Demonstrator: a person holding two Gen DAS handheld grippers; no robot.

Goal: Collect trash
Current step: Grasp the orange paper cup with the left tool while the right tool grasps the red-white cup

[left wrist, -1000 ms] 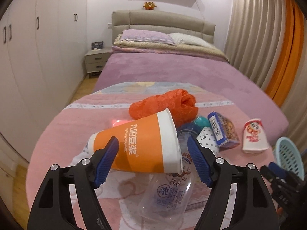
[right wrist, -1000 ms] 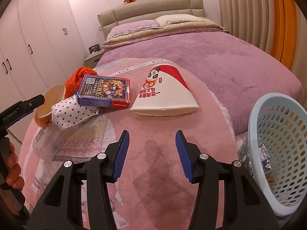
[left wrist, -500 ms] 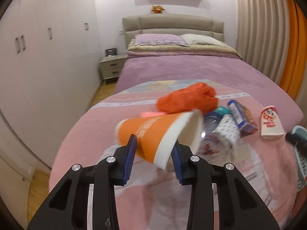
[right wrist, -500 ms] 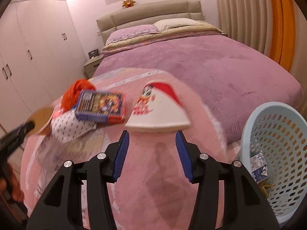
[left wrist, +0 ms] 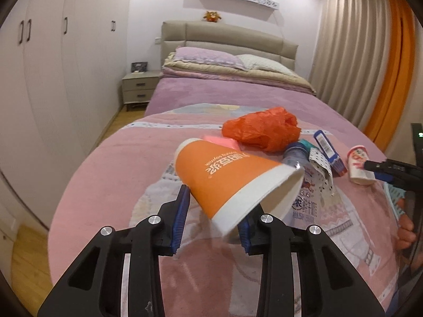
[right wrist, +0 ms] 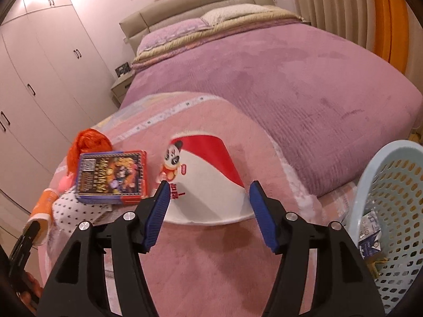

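Note:
My left gripper [left wrist: 212, 212] is shut on an orange and white paper cup [left wrist: 227, 177], held tilted above the pink blanket; the cup also shows at the far left of the right wrist view [right wrist: 43, 206]. Behind it lie an orange plastic bag [left wrist: 261, 129], a clear plastic bottle [left wrist: 304, 185], a dotted wrapper [left wrist: 321, 169] and a snack box [left wrist: 329, 153]. My right gripper [right wrist: 208, 211] is open, its fingertips at either side of a flattened red and white panda cup [right wrist: 206, 182]. The snack box [right wrist: 112, 177] lies left of the panda cup.
A light blue perforated basket [right wrist: 391, 211] stands at the right bed edge with some wrappers inside. The bed's purple cover [right wrist: 290, 79] stretches behind. White wardrobes [left wrist: 53, 79] and a nightstand [left wrist: 138, 89] are on the left.
My left gripper closed on the orange cup and lifted it off the blanket, tilting it. My right gripper moved forward to the panda cup, still open.

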